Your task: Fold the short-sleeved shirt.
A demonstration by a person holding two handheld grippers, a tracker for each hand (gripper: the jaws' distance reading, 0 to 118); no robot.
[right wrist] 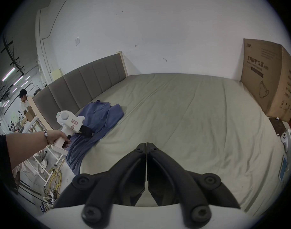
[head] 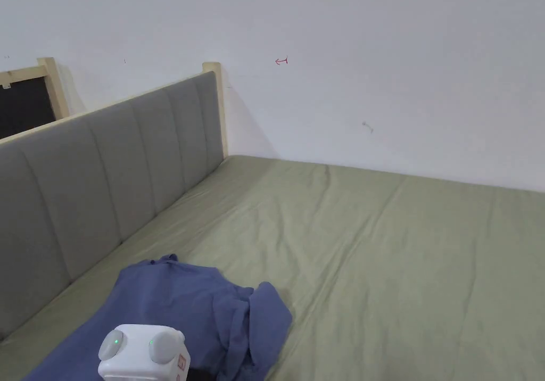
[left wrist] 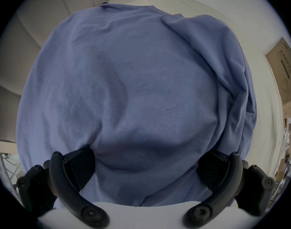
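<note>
Left tool (left wrist: 145, 171), spread, hovers over blue shirt (left wrist: 124, 83); right tool (right wrist: 146, 147) pressed together above bed (right wrist: 191, 117).

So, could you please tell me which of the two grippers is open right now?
The left gripper: it is spread wide over the blue shirt, whereas the right gripper is shut above the bare green sheet.

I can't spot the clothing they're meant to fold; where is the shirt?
The blue shirt lies crumpled on the green bed, low left in the head view, beside the grey headboard.
</note>
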